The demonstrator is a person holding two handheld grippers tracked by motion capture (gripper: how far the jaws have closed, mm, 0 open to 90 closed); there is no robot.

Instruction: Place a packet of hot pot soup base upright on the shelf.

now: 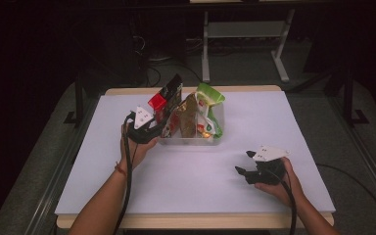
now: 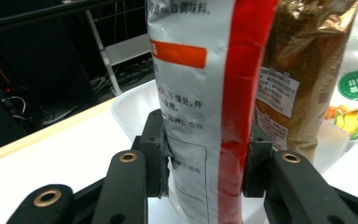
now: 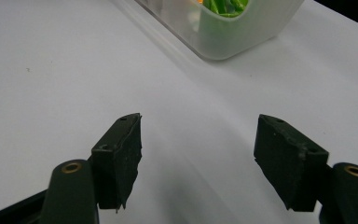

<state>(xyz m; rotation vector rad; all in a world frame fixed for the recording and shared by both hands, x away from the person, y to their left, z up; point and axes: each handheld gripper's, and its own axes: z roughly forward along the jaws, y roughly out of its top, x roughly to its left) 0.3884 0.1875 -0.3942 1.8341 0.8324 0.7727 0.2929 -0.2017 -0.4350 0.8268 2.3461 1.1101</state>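
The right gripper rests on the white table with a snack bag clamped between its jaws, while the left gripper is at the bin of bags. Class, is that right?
Not quite. The right gripper holds nothing: the right gripper view shows its jaws apart over the bare white table. The rest stands.

I see two hand-held grippers built in matte black. The left gripper (image 1: 149, 128) carries a grey three-cornered plate behind its jaws, dotted with small dark marks, and a black cable trails back from its body along the forearm. The right gripper (image 1: 244, 162) wears the same pale plate and a matching black cable. Up close, each jaw is a rounded black arm with a brass-ringed hole near its end, and ahead of that hole sits a blocky black pad (image 3: 120, 156) with worn, ragged edges and small recessed screw holes. The left wrist wears a thin red band; both forearms are bare of sleeves.
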